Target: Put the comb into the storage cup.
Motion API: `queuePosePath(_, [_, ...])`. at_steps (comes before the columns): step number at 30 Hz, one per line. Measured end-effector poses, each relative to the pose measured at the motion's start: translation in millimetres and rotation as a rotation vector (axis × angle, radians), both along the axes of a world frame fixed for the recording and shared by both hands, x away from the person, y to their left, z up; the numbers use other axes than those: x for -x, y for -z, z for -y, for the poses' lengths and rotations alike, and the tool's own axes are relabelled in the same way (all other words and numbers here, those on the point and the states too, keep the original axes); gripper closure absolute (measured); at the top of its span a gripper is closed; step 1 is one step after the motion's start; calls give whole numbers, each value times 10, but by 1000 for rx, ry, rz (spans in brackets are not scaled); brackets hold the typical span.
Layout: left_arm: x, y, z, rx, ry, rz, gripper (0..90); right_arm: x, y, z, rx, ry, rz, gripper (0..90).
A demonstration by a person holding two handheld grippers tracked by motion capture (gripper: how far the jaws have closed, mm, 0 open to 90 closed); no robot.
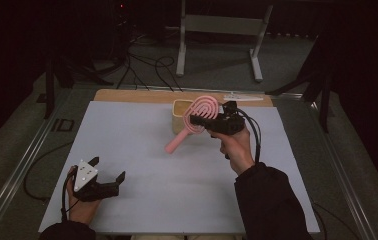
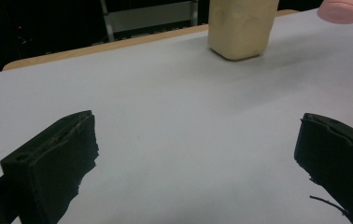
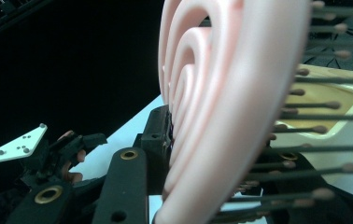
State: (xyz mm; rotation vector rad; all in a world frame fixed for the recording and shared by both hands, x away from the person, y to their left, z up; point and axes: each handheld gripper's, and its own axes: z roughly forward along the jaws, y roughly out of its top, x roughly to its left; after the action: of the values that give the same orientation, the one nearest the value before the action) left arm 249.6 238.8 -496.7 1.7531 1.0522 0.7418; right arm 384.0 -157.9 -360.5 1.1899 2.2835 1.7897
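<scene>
one pink plastic paddle hairbrush (image 1: 193, 121) clamped by its head in the right gripper (image 1: 195, 120), handle slanting down-left, head just beside the cream rectangular tub (image 1: 180, 111) (behind it); left gripper (image 1: 108, 170) gapes empty, well apart

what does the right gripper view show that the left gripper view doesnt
Right gripper view: the pink brush's ribbed head and bristles clamped in the right gripper, with the left gripper farther off. Left gripper view: the left gripper's own jaws wide apart over bare table. Both: the cream box and part of the brush.
</scene>
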Motion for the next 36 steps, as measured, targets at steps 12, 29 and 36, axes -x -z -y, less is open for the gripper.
queuePosePath(12, [1,0,1,-1,-3,1,0,-91,-52,15,-10,14,-10,636])
queuePosePath(29, [3,-1,3,-1,-5,5,0,-209,-208,41,23,46,21,636])
queuePosePath(36, [3,0,5,-2,-6,5,0,-244,-248,39,38,52,31,636])
